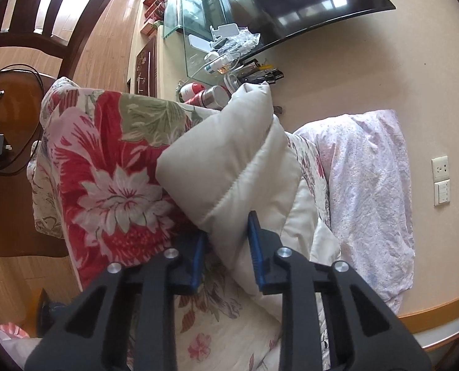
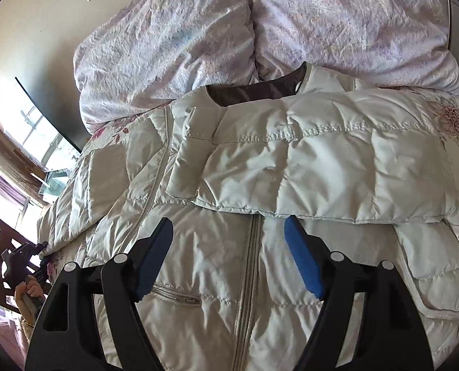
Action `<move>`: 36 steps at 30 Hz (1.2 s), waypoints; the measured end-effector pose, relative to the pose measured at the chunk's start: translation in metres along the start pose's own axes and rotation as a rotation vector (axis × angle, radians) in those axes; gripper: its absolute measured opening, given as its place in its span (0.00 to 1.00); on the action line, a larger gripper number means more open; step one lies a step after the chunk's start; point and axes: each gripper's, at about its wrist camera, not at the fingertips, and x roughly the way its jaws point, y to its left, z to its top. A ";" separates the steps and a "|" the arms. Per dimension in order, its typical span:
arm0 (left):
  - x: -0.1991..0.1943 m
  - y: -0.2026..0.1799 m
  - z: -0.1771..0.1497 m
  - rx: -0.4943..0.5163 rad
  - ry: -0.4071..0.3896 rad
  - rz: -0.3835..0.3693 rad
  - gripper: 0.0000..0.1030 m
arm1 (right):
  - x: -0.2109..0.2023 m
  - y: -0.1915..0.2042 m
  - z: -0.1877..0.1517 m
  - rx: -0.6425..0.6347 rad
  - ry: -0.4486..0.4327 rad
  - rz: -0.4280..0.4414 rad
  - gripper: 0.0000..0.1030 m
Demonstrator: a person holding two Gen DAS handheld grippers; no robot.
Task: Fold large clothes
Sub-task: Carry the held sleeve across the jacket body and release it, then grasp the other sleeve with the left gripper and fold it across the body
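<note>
Here the white jacket [image 2: 229, 247] lies spread front-up on a bed, over a floral quilt [image 1: 105, 170], with its collar toward two pale lilac pillows [image 2: 260, 24] at the head. Its zip [image 2: 248, 266] runs down the middle of the chest, and a small zipped pocket [image 2: 175, 296] sits to one side of it. One sleeve [image 2: 322, 167] is folded flat across the chest, lying crosswise over the top of the zip and reaching just past it. The brown lining [image 2: 254, 91] shows at the neck opening.

The right claw [image 2: 229, 232] hangs released above the chest, its jaws spread wide to either side of the zip, just below the folded sleeve's lower edge; nothing is between them. Whether its tips touch the fabric cannot be told.

The left claw [image 1: 227, 235] is clenched on the other sleeve [image 1: 229, 160], which rises from between the blue pads [image 1: 255, 247] as a puffy, bent column with its cuff end up, above the quilt. In the right wrist view this claw [image 2: 28, 256] is small at the bed's far left edge.

Beyond the bed stand a glass stand [image 1: 195, 18] with cluttered small things, a dark screen [image 1: 306, 0] on the wall, and a wall socket [image 1: 441, 167]. A wooden chair [image 1: 22, 46] stands on the wood floor beside the bed.
</note>
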 end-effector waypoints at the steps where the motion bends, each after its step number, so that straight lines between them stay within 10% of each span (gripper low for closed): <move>1: 0.000 -0.003 0.002 0.019 0.003 0.002 0.18 | -0.002 -0.005 0.000 0.006 -0.003 -0.002 0.74; 9: -0.036 -0.114 -0.005 0.370 -0.099 -0.025 0.12 | -0.022 -0.035 -0.003 0.025 -0.030 -0.021 0.77; 14: -0.056 -0.227 -0.072 0.663 -0.096 -0.169 0.12 | -0.034 -0.058 -0.006 0.051 -0.062 -0.038 0.77; 23: -0.021 -0.343 -0.289 1.075 0.229 -0.468 0.12 | -0.053 -0.099 -0.007 0.118 -0.097 -0.104 0.77; 30: 0.036 -0.334 -0.421 1.273 0.452 -0.427 0.13 | -0.058 -0.117 -0.004 0.147 -0.119 -0.151 0.77; 32: 0.054 -0.322 -0.439 1.311 0.506 -0.394 0.22 | -0.057 -0.118 -0.002 0.147 -0.125 -0.161 0.77; 36: 0.055 -0.302 -0.458 1.369 0.604 -0.397 0.72 | -0.057 -0.112 0.004 0.128 -0.139 -0.166 0.77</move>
